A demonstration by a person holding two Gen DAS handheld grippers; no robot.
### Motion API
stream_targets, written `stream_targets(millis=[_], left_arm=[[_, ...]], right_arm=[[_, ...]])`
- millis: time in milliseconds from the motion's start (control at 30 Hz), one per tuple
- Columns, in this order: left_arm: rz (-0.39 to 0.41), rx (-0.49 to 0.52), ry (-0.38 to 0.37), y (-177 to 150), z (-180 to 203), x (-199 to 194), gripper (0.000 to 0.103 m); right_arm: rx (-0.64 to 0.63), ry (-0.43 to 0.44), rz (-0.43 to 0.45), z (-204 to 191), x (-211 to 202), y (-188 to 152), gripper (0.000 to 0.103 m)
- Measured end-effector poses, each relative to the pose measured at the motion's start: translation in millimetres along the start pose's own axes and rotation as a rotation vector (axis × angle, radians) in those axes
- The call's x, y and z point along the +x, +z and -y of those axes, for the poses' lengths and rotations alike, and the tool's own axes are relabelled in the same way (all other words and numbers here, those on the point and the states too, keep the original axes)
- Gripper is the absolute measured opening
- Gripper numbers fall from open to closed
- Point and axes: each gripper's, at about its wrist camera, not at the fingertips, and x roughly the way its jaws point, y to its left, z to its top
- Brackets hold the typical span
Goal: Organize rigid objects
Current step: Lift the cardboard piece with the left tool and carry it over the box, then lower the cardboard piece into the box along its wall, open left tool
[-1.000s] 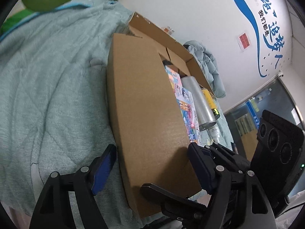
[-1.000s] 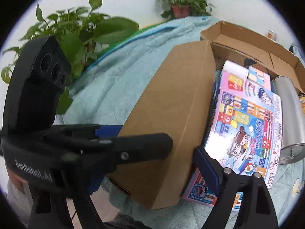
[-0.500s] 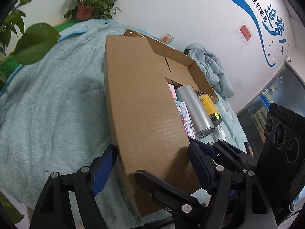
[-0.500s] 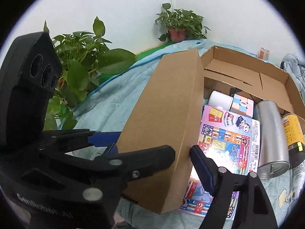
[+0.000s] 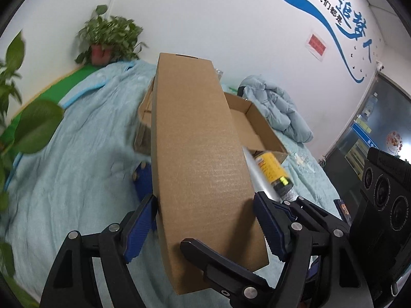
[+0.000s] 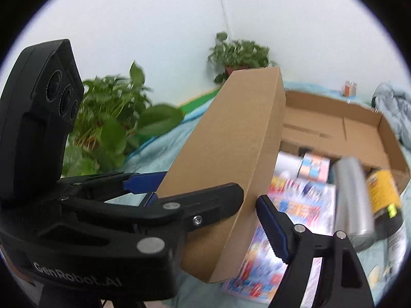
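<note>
A: Cardboard lid (image 5: 200, 154) is filling the middle of the left wrist view, running from 6 up to 12 o'clock, tilting up off the pale blue bedspread (image 5: 77, 166).

B: Who is holding it?

A: Both. Left gripper (image 5: 205, 218) is clamping it at medium width, with a blue pad pressing on each side of the near end. Right gripper (image 6: 205, 200) has just been closing its jaws on the same end, lid between them. Its right pad is touching the lid's narrow side; its other finger is hiding behind the left gripper.

B: And the rest?

A: Open cardboard box (image 6: 359, 123) is sitting on the bedspread at 2 o'clock from the lid in the right wrist view. Printed flat box (image 6: 295, 218) is lying at 4 o'clock, just beside the lid. Silver cylinder (image 6: 352, 200) is lying next to it at 3 o'clock, touching a yellow-labelled bottle (image 6: 382, 195). Everything there is blurring.

B: Background?

A: Potted plant (image 5: 108, 38) is standing at 11 o'clock by the wall.
</note>
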Motion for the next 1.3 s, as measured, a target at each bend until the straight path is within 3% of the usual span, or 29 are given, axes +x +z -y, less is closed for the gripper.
stream_targets(millis=[200,433,600,733,833,1033,1067,1100,1300], left_arm=[[0.030,0.083,-0.031,67.2,14.8,25.1,0.074],[0.019,0.126,-0.056,163.4,4.6,85.6,0.074],[-0.023,0.108,-0.060,223.7,-17.9,139.3,0.074],[-0.086,0.075,-0.064,253.7,-39.2,192.2,0.074],[-0.152,0.045,-0.065,254.5,-57.2,234.1,0.074],[-0.309,-0.048,-0.009,211.3,-108.6,306.1,0.073],[-0.333,-0.059,0.014,201.6,-116.8,313.1,0.065],[-0.326,-0.036,0.042,196.7,-119.1,315.0,0.056],[-0.289,-0.033,0.027,189.4,-127.0,312.0,0.053]], right_arm=[[0.012,-0.048,0.076,30.0,5.9,41.7,0.078],[0.027,-0.082,0.102,78.1,39.5,99.2,0.078],[0.039,-0.085,0.067,114.6,75.3,135.7,0.078],[0.061,-0.078,0.009,135.0,109.7,145.5,0.078],[0.090,-0.070,-0.052,152.8,139.6,144.7,0.078],[0.189,0.000,-0.236,178.1,204.3,113.2,0.079],[0.215,0.023,-0.289,180.4,218.4,102.6,0.079],[0.228,0.033,-0.320,180.4,225.8,96.1,0.079],[0.229,0.055,-0.372,177.8,227.4,85.6,0.081]])
